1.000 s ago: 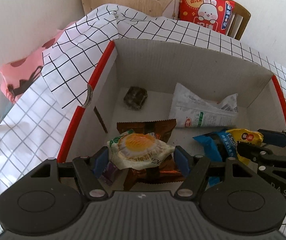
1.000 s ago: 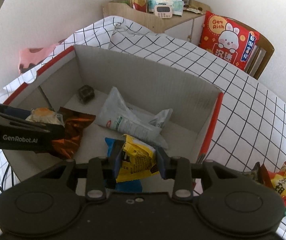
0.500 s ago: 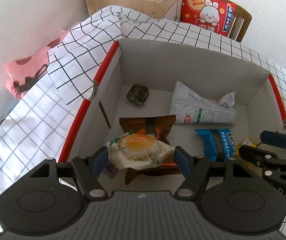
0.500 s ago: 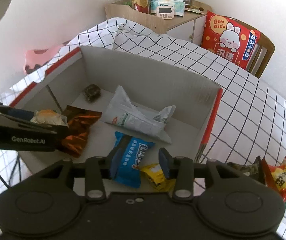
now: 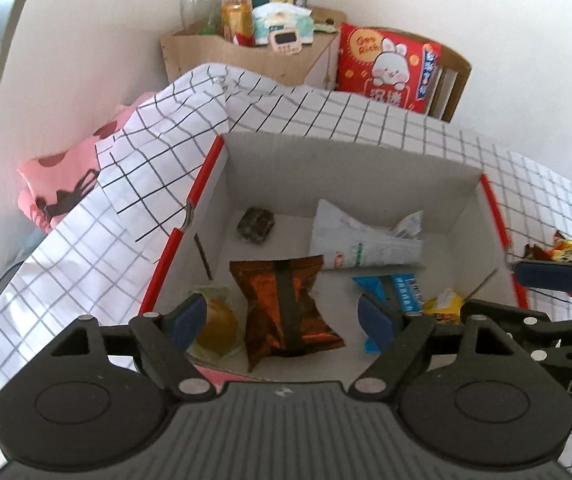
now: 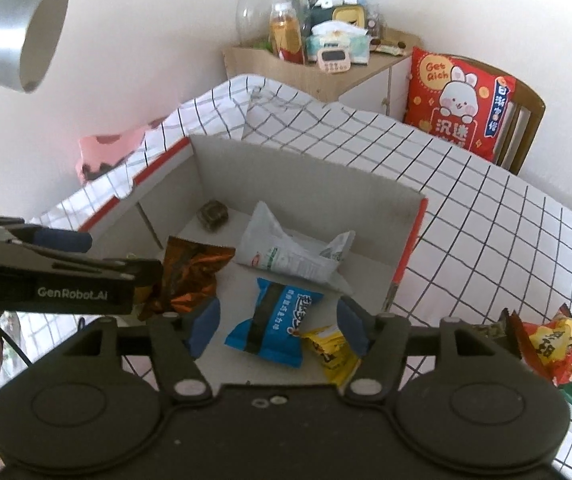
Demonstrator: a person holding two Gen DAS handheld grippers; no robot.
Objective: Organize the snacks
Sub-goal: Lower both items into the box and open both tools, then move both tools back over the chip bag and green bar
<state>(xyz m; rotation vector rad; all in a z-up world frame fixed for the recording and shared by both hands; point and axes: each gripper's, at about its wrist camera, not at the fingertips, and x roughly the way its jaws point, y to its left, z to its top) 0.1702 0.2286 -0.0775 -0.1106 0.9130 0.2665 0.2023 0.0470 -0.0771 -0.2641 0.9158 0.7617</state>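
Snacks mostly boxed: we count six pkts inside the cardboard box [image 6: 402,204], incl. blue pack [image 6: 274,320] & yellow pack [image 6: 332,354]. Left gripper [image 5: 282,320] & right gripper [image 6: 278,326] both opening, empty. Loose pkts [image 6: 554,352] on checked cloth [image 6: 486,220] remain.

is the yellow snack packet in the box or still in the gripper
In the box: the yellow packet lies on the cardboard box floor beside the blue packet, no pad touching it.
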